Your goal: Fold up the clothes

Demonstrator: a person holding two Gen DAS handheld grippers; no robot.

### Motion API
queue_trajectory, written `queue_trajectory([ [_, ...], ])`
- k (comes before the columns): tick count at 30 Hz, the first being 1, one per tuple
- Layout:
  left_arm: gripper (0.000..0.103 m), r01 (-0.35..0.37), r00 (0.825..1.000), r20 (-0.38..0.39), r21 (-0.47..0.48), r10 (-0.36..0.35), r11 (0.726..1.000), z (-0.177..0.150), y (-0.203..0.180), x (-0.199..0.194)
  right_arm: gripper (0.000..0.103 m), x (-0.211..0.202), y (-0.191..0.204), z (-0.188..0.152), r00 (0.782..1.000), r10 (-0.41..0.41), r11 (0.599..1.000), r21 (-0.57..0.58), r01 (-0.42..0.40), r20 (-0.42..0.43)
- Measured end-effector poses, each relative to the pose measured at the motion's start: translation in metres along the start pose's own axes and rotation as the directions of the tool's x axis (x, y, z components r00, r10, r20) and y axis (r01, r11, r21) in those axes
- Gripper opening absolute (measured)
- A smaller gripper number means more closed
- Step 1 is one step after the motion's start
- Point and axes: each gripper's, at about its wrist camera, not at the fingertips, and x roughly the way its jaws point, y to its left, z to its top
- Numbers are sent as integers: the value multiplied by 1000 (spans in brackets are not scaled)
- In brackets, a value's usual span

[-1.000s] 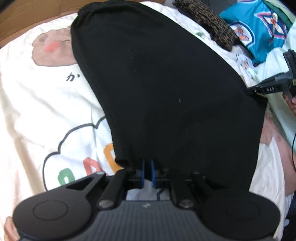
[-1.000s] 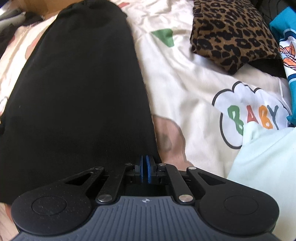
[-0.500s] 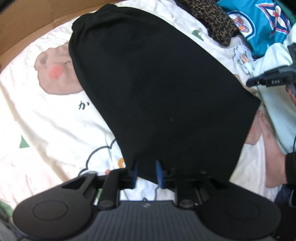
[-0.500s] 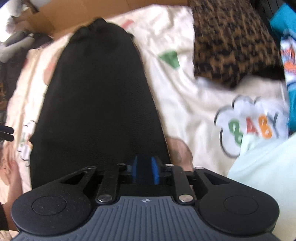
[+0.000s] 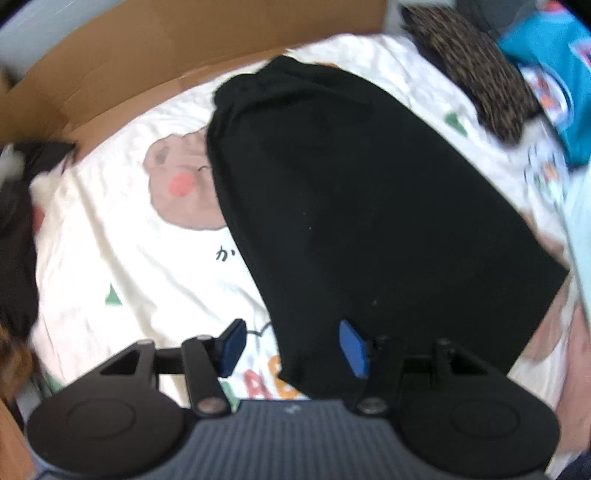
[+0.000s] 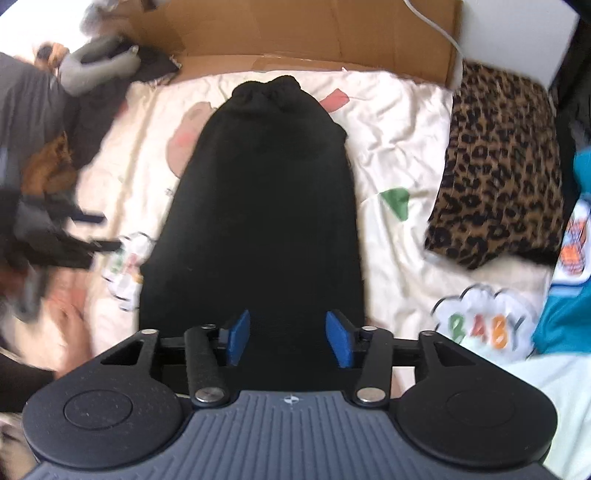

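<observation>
We have a black garment [image 6: 258,206] laid out flat and lengthwise on the printed cream bedsheet [image 5: 122,236], its gathered, narrower end toward the cardboard [image 6: 303,33] at the far side and its wide hem toward us. It looks like a skirt or a pair of trousers folded leg on leg; we cannot tell which. The cloth lies smooth, with no visible wrinkles or turned-over layer

Our left gripper [image 5: 291,345] hangs just above the near left corner of the hem with its blue pads spread wide and nothing between them. Our right gripper [image 6: 286,338] is likewise released, its jaws parted over the near edge of the black cloth, holding nothing. Both views are blurred, so the tongs seem to be in motion, though we cannot read the direction

To the right lie a folded leopard-print piece [image 6: 498,166] and a teal printed garment [image 6: 565,302], with pale mint fabric [image 6: 517,387] nearer us; a darker heap [image 6: 40,147] sits at the left

We judge the garment to be spread and squared, which fits either a piece laid ready for a crosswise fold or one just smoothed between folds. Any fold from here would call for both tongs to pinch matching corners at one end and carry them evenly, keeping the edges aligned
</observation>
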Motion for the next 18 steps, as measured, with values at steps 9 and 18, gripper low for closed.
queue_trajectory([
  [9,60,16,1000,17,-250,-12,968,-28,-1,1,57,-14,-9,-7,1000,-9,994,105,7,15],
  [18,60,32,999,-1,-454,-37,890,-75,-7,7,57,33,-36,-77,990,-95,971,231,68,107],
])
